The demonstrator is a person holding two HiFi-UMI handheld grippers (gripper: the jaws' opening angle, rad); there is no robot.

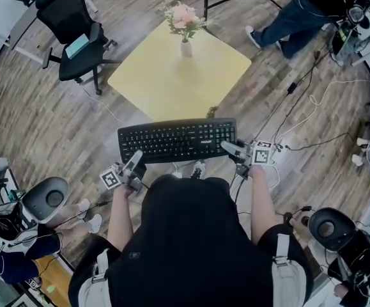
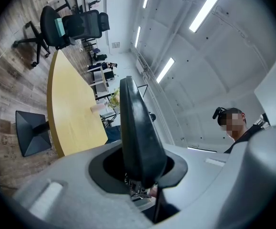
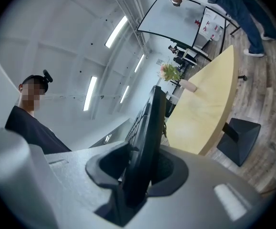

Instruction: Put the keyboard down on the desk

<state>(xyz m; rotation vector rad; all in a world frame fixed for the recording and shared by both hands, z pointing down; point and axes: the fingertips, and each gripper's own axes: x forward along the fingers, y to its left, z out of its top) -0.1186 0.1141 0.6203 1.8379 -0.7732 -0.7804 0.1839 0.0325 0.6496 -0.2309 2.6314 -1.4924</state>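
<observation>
A black keyboard [image 1: 177, 140] hangs level in the air, just short of the near corner of the pale yellow desk [image 1: 172, 75]. My left gripper [image 1: 135, 159] is shut on its near left corner, and my right gripper [image 1: 228, 148] is shut on its near right end. In the left gripper view the keyboard [image 2: 138, 132] stands edge-on between the jaws, with the desk [image 2: 71, 113] beyond it. In the right gripper view the keyboard [image 3: 145, 147] is also clamped edge-on, and the desk [image 3: 209, 109] lies past it.
A vase of pink flowers [image 1: 185, 24] stands at the desk's far corner. A black office chair [image 1: 76, 34] is at the left, a seated person's legs [image 1: 293, 18] at the upper right. Cables [image 1: 306, 117] trail over the wooden floor at the right.
</observation>
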